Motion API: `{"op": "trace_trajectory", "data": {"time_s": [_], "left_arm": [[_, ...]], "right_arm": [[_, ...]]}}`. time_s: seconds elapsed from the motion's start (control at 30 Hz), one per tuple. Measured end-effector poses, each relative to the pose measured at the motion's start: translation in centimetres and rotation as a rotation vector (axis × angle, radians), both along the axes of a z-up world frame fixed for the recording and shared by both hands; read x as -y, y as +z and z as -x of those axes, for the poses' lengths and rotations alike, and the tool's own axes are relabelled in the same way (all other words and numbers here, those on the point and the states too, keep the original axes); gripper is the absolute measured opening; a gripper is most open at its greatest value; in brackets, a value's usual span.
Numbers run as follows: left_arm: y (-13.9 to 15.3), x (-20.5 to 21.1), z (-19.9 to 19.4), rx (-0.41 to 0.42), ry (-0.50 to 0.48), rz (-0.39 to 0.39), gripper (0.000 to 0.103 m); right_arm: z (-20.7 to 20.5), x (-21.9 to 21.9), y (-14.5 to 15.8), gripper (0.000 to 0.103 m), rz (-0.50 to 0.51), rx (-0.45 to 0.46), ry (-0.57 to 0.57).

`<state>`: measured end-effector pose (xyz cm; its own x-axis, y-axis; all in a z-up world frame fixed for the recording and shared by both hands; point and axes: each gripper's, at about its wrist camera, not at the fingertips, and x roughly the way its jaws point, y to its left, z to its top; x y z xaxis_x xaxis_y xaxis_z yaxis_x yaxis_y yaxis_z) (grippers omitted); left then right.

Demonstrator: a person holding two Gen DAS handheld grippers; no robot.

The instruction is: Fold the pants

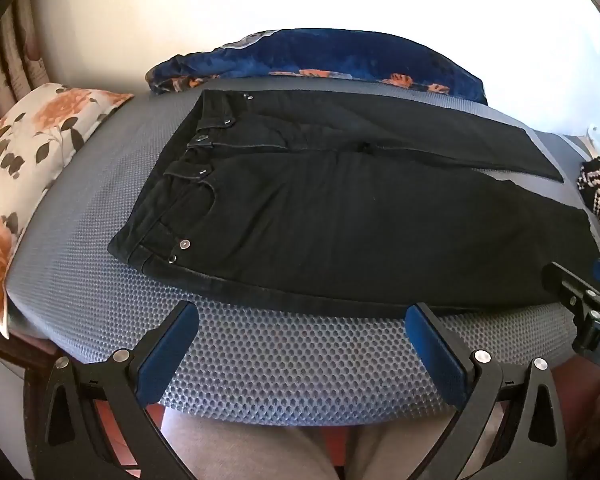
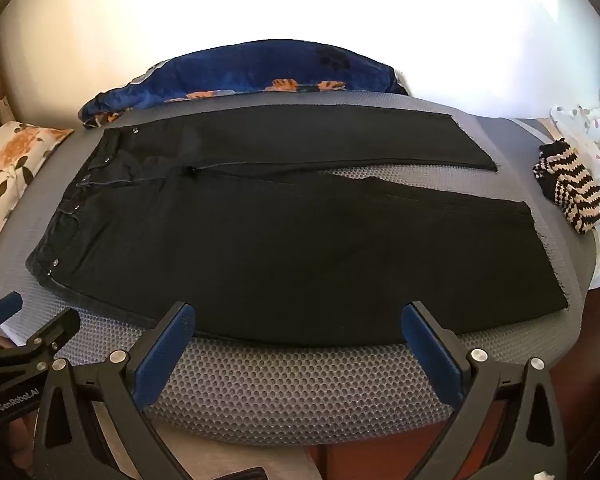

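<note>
Both grippers' jaws gape, released, near black pants (image 2: 300,240) spread flat on mat (image 2: 300,392).

The pants (image 2: 300,248) look like matt black denim with shiny little metal rivets, lying on a grey dimpled foam-looking mat (image 2: 300,392), with a plush velvety blue blanket (image 2: 260,68) behind, a knitted striped piece (image 2: 572,196), and a smooth floral cloth pillow (image 1: 28,168).
</note>
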<state>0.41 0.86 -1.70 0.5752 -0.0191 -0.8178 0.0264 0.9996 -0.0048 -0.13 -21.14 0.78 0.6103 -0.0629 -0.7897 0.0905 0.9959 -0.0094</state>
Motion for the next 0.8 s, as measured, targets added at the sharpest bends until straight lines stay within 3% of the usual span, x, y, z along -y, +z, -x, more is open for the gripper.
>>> {"op": "trace_trajectory", "data": {"time_s": [0.8], "left_arm": [[-0.03,-0.65,-0.29,0.010,0.021,0.009,0.102]], "right_arm": [[-0.19,0.51,-0.69,0.102,-0.020,-0.007,0.008]]}}
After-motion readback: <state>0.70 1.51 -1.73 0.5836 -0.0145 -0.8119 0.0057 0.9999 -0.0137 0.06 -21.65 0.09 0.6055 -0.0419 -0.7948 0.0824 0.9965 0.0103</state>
